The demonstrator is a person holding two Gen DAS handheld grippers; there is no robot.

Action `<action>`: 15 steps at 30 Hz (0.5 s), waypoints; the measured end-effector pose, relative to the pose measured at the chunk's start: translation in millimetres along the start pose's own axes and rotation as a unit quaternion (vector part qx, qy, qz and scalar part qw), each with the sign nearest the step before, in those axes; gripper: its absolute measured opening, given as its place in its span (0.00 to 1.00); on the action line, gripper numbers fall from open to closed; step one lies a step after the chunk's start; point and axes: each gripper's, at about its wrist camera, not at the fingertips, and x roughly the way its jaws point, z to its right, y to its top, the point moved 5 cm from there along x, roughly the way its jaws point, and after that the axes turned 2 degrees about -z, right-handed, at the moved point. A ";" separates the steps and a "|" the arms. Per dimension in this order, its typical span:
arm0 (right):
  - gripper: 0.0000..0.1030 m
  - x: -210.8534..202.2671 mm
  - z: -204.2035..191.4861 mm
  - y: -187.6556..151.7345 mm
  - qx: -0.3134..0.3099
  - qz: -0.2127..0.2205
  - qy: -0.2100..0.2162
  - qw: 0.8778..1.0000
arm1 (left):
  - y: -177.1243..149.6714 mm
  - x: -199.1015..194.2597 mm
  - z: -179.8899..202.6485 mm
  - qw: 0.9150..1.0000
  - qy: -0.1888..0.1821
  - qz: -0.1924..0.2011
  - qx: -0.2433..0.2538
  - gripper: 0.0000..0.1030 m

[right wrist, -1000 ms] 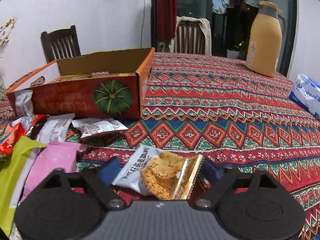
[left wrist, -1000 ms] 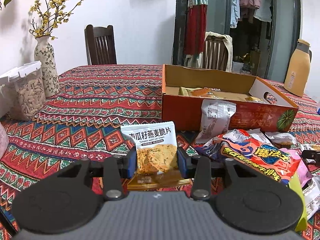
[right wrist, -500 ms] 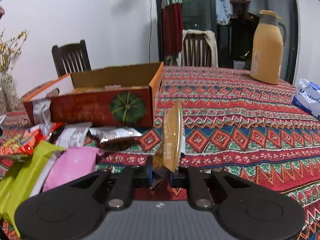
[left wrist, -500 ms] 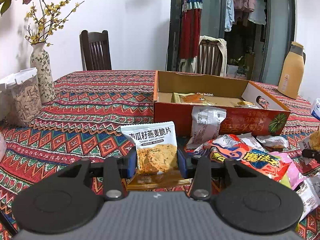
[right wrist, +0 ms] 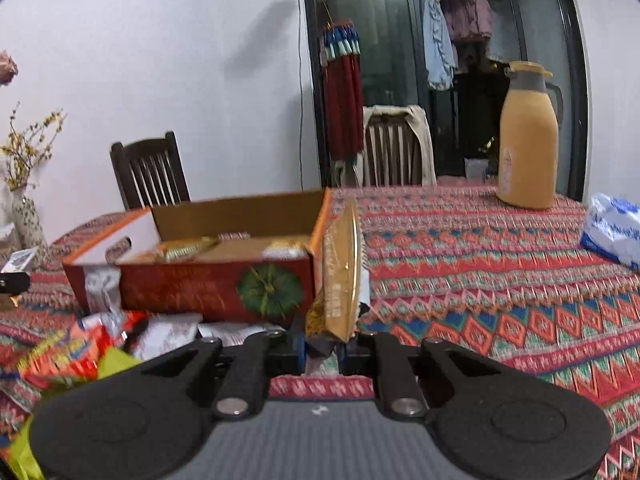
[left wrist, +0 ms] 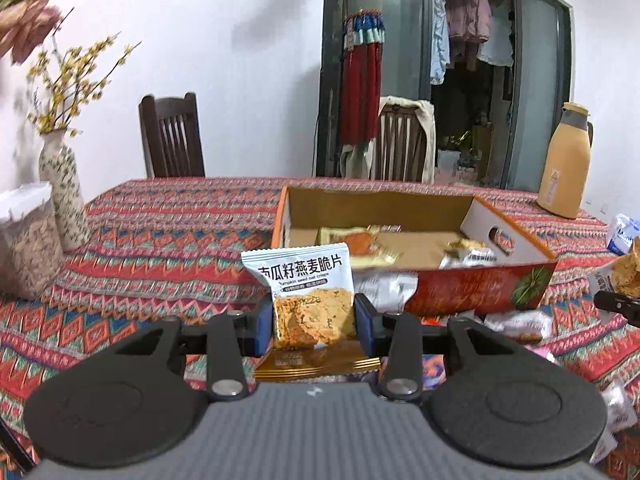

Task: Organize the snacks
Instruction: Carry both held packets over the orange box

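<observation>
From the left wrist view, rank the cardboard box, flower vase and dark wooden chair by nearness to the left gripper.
1. Cardboard box, just ahead, right of the left gripper.
2. Flower vase, far left.
3. Dark wooden chair, beyond the table's far edge.

Open-topped orange cardboard box [left wrist: 476, 284] sat mid-frame, mostly bare inside, top unobstructed. Loose foil snack packets [right wrist: 80, 352] cluttered the cloth at lower left of right view. Patterned red tablecloth [right wrist: 500, 280] at right lay free up to tan thermos jug [right wrist: 528, 148].
</observation>
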 end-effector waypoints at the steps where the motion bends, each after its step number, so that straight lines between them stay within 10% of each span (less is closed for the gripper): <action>1: 0.13 1.0 -2.8 5.0 -0.001 0.006 0.002 1.000 | 4.8 1.6 2.5 1.000 -0.002 0.003 0.001 0.40; 15: 0.13 56.2 -50.9 97.3 -0.023 0.067 0.027 0.997 | 74.3 49.9 41.4 0.999 -0.007 0.040 0.005 0.40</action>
